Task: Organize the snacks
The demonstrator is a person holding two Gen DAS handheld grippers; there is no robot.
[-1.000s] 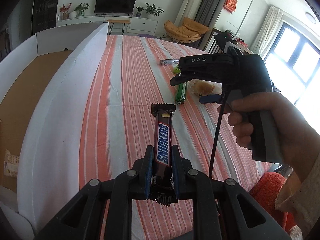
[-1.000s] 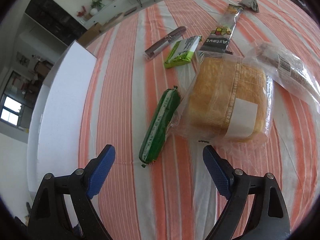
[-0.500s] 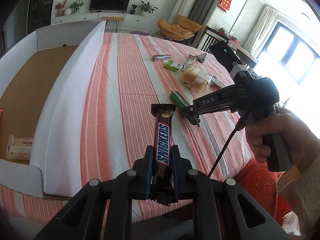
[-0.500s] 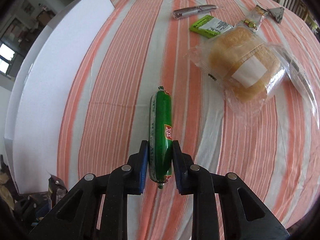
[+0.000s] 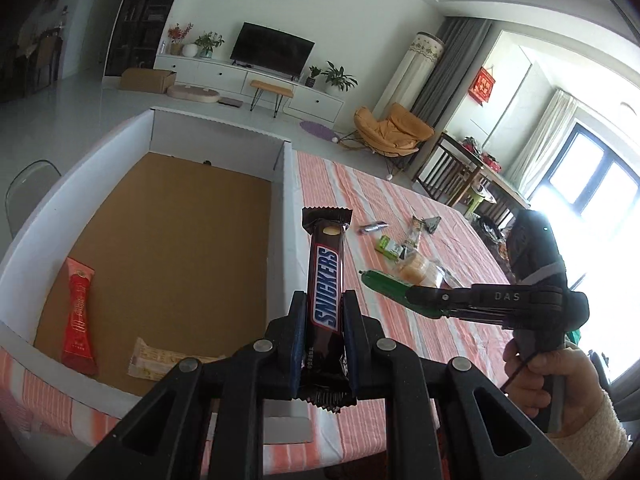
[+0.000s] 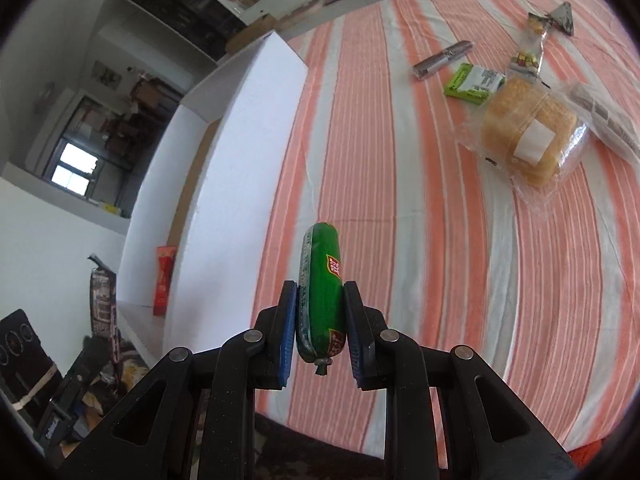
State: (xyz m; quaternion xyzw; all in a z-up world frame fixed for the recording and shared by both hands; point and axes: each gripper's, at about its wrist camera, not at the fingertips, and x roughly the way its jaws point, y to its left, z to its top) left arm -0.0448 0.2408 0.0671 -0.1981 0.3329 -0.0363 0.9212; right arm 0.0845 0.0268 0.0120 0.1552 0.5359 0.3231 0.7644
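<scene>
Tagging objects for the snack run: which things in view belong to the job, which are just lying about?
Job:
chocolate bar, in the left gripper
green sausage, in the right gripper
white box
red packet inside it
bread bag
green packet

Lying about:
television
orange chair

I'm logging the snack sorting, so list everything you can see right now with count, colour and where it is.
Snickers bar: one, brown, clamped in the left claw.
Green sausage stick: one, green, clamped in the right claw.
Box: one, white walls, brown floor, on the table's left part.
Red packet: one, red, inside the box.
Pale wrapper: one, yellowish, inside the box.
Bread bag: one, golden loaf in clear plastic, on the tablecloth.
Green pouch: one, green and white, beside the bread.
Silver stick: one, silvery, beyond the pouch.
Clear strip packet: one, beyond the bread.
Tablecloth: one, orange and white stripes.
Hand: one, gripping the right claw's handle.
</scene>
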